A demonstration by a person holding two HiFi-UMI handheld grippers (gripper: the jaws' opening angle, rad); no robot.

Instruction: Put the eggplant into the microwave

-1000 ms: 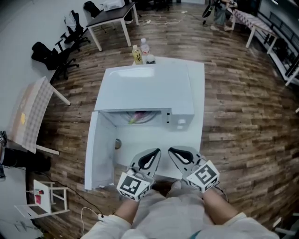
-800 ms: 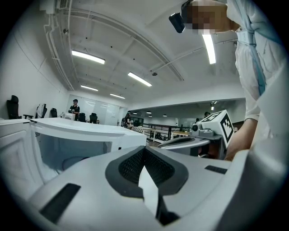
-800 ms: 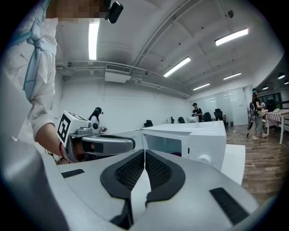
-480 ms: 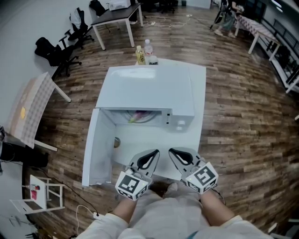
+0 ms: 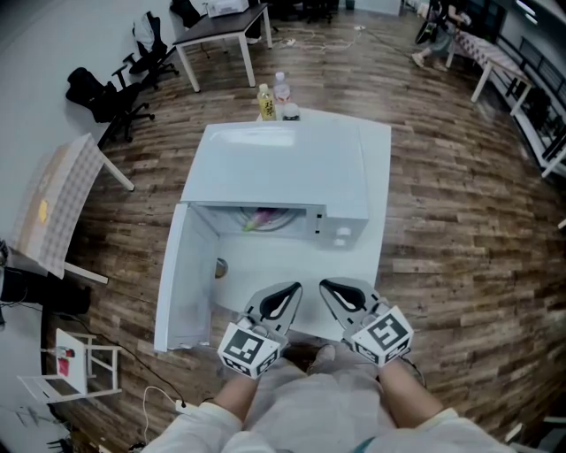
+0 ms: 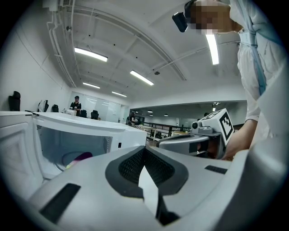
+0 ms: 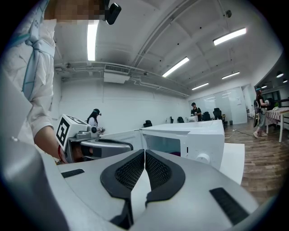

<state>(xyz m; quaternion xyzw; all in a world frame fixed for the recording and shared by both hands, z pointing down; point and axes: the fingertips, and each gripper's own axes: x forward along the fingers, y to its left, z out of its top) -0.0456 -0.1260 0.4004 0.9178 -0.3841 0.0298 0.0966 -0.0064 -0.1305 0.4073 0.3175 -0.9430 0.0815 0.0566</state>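
Note:
The white microwave stands on a white table with its door swung open to the left. The purple eggplant lies inside on the turntable; it also shows in the left gripper view as the eggplant in the cavity. My left gripper and right gripper hover side by side at the table's near edge, well short of the microwave. Both are shut with nothing between the jaws. Seen from its own camera, the left gripper is shut, as is the right gripper.
Bottles stand on the table behind the microwave. A small round object lies on the table by the open door. A checked board leans at the left, with office chairs and a dark desk beyond.
The head view has shifted slightly. The grippers, the microwave door and the eggplant stand as before.

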